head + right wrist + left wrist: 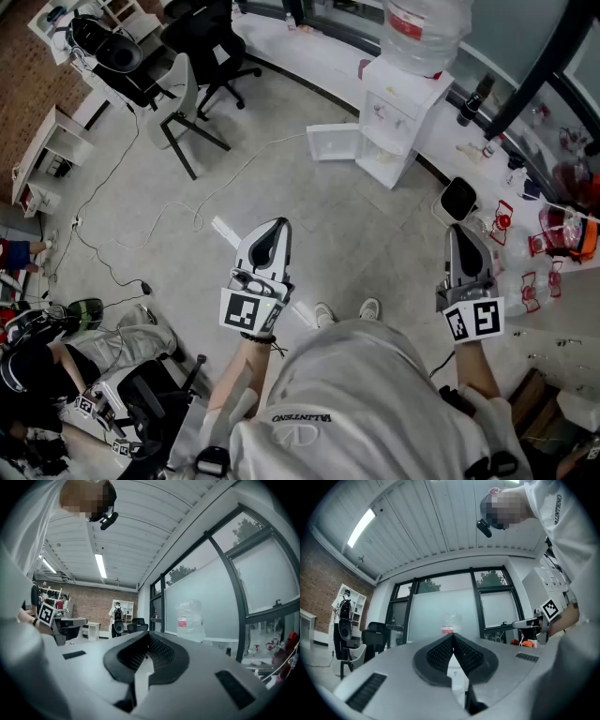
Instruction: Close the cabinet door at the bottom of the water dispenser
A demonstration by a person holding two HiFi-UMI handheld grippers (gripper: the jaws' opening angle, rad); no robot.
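The white water dispenser stands by the window ledge with a large bottle on top. Its bottom cabinet door is swung open to the left, just above the floor. Both grippers are held well short of it, over the floor in front of the person's shoes. My left gripper is shut with nothing in it, and so is my right gripper. In the left gripper view the jaws meet, with the bottle far beyond. The right gripper view shows closed jaws and the bottle to the right.
A white cable runs across the floor, with a white strip near the left gripper. Office chairs stand at the back left. A black square object sits right of the dispenser. Red items crowd the right side.
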